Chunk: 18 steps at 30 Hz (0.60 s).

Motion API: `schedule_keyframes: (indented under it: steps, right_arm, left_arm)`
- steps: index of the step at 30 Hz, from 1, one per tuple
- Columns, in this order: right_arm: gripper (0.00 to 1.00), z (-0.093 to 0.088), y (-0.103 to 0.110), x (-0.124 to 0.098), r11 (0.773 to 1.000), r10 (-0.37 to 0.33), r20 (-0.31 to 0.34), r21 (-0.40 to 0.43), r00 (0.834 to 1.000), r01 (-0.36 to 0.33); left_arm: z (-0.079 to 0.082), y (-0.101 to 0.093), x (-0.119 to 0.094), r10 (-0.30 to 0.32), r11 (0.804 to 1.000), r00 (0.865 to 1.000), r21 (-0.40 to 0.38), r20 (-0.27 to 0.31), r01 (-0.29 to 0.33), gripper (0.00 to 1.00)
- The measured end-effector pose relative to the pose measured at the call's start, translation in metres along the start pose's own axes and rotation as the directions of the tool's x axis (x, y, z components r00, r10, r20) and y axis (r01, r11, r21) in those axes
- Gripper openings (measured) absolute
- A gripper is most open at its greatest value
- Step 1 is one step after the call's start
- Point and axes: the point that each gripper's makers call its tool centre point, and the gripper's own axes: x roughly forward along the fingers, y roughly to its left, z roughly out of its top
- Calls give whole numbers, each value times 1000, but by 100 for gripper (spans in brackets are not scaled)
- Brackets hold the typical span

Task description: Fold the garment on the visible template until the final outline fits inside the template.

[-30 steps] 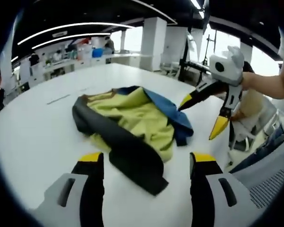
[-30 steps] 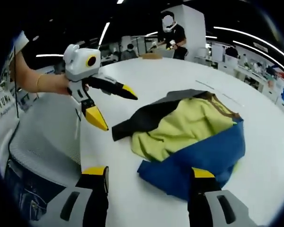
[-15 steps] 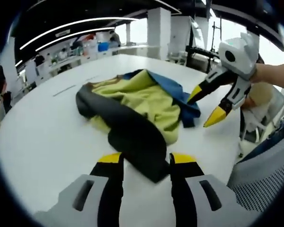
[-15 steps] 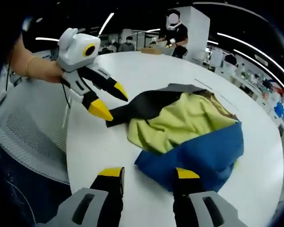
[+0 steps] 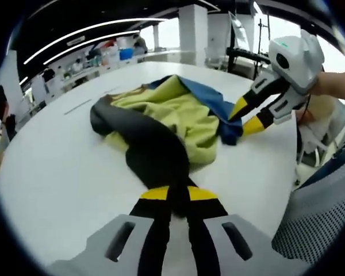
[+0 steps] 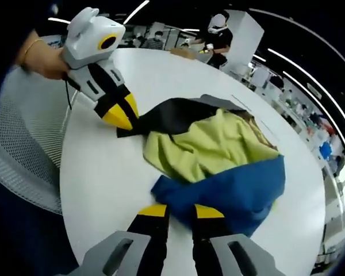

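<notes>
A crumpled garment with a yellow-green body lies on the round white table. Its black sleeve runs toward me, and my left gripper is shut on the sleeve's end. The right gripper view shows that left gripper pinching the black sleeve near the table's edge. The blue sleeve lies at the near side, and my right gripper is shut on its edge. From the left gripper view, the right gripper bites the blue sleeve.
A grey mesh chair stands against the table's near edge. A faint line marks the tabletop beyond the garment. People stand at benches in the background. Bare table surface lies all around the garment.
Both grippers moved in to the garment and went from open to shut, the left on the black sleeve's end, the right on the blue sleeve's edge.
</notes>
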Motion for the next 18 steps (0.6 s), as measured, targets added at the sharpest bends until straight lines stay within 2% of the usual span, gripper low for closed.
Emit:
schedule_keyframes:
  steps: [3, 7, 9, 10, 12, 16, 18]
  right_arm:
    - [0, 0, -4, -2, 1000, -19, 0, 19, 1000, 19]
    - [0, 5, -8, -6, 996, -24, 33, 81, 999, 22]
    - [0, 9, -10, -9, 996, -28, 44, 85, 999, 24]
    - [0, 10, -11, -11, 996, -34, 49, 83, 998, 30]
    - [0, 14, -16, -18, 996, -49, 50, 70, 998, 46]
    - [0, 27, -30, -34, 994, -92, 77, 74, 993, 86]
    - [0, 33, -39, -41, 988, -116, 98, 109, 988, 105]
  left_arm:
    - [0, 0, 0, -2, 1000, 1000, -13, 0, 2, 0]
    - [3, 3, -4, 1, 999, 1000, -34, 4, -1, 0]
    - [7, 5, -8, 2, 999, 1000, -44, 16, -1, 0]
    - [12, 6, -11, -2, 997, 999, -78, 39, 5, 0]
    - [20, 2, -15, -55, 991, 996, -120, 76, 64, 0]
    - [27, 16, -27, -29, 991, 996, -130, 87, 40, 0]
    - [37, 25, -34, -9, 980, 991, -194, 130, 34, 0]
